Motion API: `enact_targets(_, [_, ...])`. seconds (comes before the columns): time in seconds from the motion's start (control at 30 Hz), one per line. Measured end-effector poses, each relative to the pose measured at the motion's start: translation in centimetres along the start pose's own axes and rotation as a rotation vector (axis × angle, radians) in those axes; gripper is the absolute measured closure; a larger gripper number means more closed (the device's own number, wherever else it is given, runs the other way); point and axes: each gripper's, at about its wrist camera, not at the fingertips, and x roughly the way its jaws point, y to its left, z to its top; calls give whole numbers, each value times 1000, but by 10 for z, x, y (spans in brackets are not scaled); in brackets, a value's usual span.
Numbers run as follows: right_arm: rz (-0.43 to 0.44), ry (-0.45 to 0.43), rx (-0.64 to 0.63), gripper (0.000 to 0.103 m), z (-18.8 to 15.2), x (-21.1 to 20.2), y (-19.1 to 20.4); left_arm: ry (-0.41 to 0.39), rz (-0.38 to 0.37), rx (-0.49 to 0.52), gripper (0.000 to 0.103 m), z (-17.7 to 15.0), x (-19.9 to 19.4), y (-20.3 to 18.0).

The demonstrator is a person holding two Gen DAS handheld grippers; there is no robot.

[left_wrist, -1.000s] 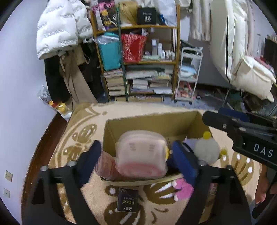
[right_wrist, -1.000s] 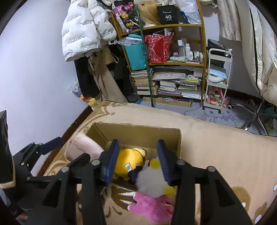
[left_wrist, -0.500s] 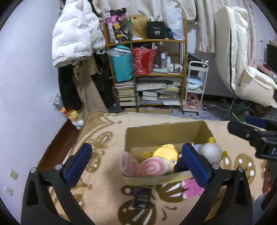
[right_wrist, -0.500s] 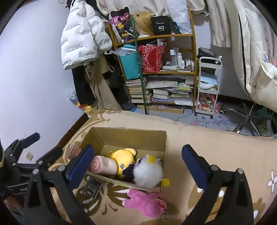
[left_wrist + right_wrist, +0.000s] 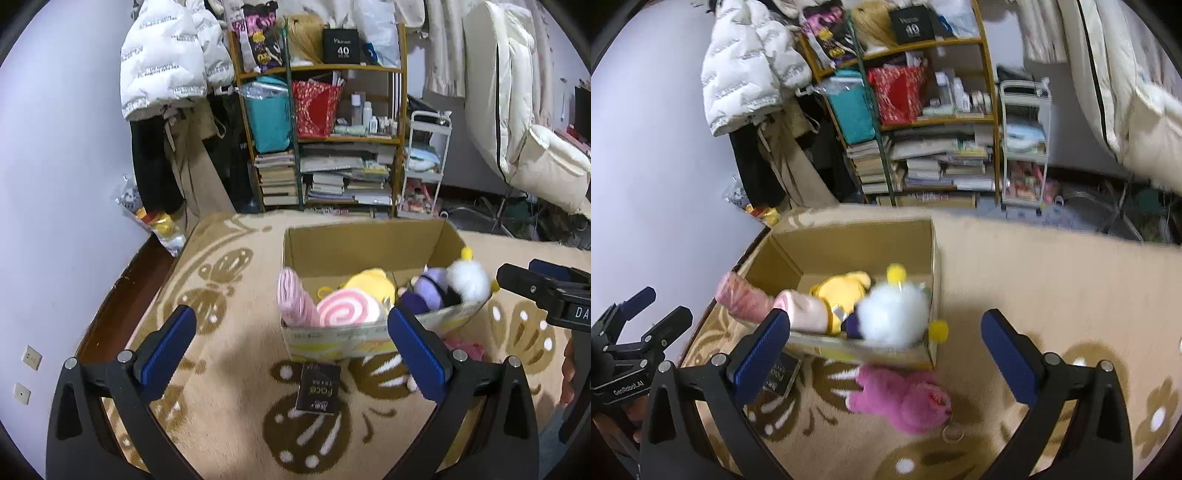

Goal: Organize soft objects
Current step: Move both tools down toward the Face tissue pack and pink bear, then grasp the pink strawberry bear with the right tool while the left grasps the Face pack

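A cardboard box (image 5: pixel 369 240) stands on the beige rug and holds a pink swirl roll plush (image 5: pixel 343 312), a yellow plush (image 5: pixel 369 284) and a white fluffy plush with yellow pom-poms (image 5: pixel 467 280). The box (image 5: pixel 849 243) and the white plush (image 5: pixel 892 317) also show in the right wrist view. A magenta plush (image 5: pixel 905 395) lies on the rug in front of the box. My left gripper (image 5: pixel 291 349) is open and empty, in front of the box. My right gripper (image 5: pixel 882 350) is open and empty, above the box's near edge and the magenta plush.
A small black packet (image 5: pixel 318 387) lies on the rug before the box. A cluttered bookshelf (image 5: pixel 325 140), hanging coats (image 5: pixel 166 74) and a white cart (image 5: pixel 424 162) stand at the back. A wooden floor strip (image 5: pixel 122 295) and the wall lie to the left.
Both grippers let go of their plush toys into the box, opened wide and pulled back and up. The pink roll now rests in the box.
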Motion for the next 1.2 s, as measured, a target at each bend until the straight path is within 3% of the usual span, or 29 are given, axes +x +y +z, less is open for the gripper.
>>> enact_targets(0.57, [-51,141,-8,0,-63,57,-15,208,-17,-15,1,-50,61,2])
enact_targets(0.9, [-79,209,6,0,-72,86,-21,323,-15,-14,1,-69,100,1])
enact_targets(1.2, [-97,284,-26,0,-79,112,-17,371,-13,31,1,-83,120,-5])
